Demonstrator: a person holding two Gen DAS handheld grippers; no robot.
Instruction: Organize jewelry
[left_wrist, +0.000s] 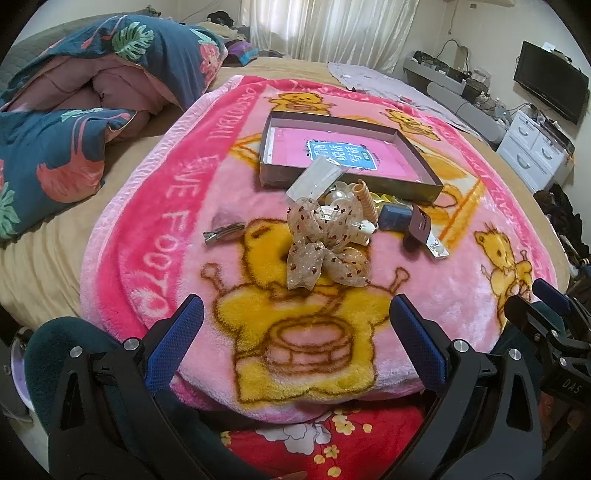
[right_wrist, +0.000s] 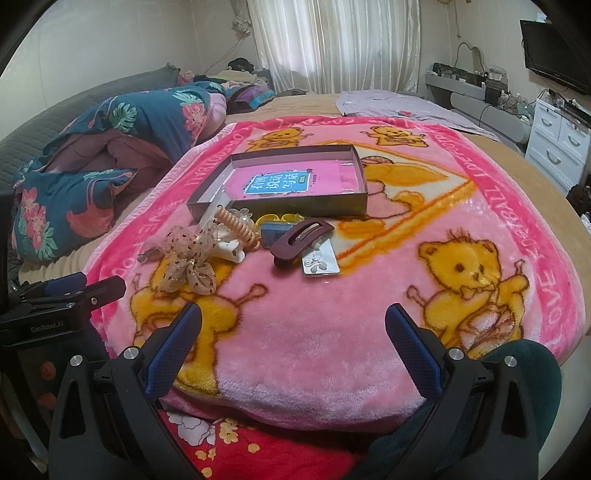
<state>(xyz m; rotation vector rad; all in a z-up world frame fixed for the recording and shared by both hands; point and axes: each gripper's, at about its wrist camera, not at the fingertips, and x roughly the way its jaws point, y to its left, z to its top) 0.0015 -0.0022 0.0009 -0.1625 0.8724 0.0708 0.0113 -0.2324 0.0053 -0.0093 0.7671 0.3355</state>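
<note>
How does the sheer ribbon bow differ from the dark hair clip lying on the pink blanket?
The ribbon bow is soft, see-through beige fabric with small brown dots; the dark hair clip is hard, solid maroon. The bow spreads in floppy loops, while the clip is one curved bar with a slot. The bow lies on the left of the pile, the clip on the right, partly over a silver card. Both rest on the blanket, outside the box.

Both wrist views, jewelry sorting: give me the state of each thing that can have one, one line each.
Left tongs: open, holding nothing.
Right tongs: open, holding nothing.
Box: lidless, only a pink book inside.
Bow: lying on the blanket, outside the box.
Dark hair clip: outside the box, resting partly on a silver card.
Metal clip: lying apart, left of the pile.
</note>
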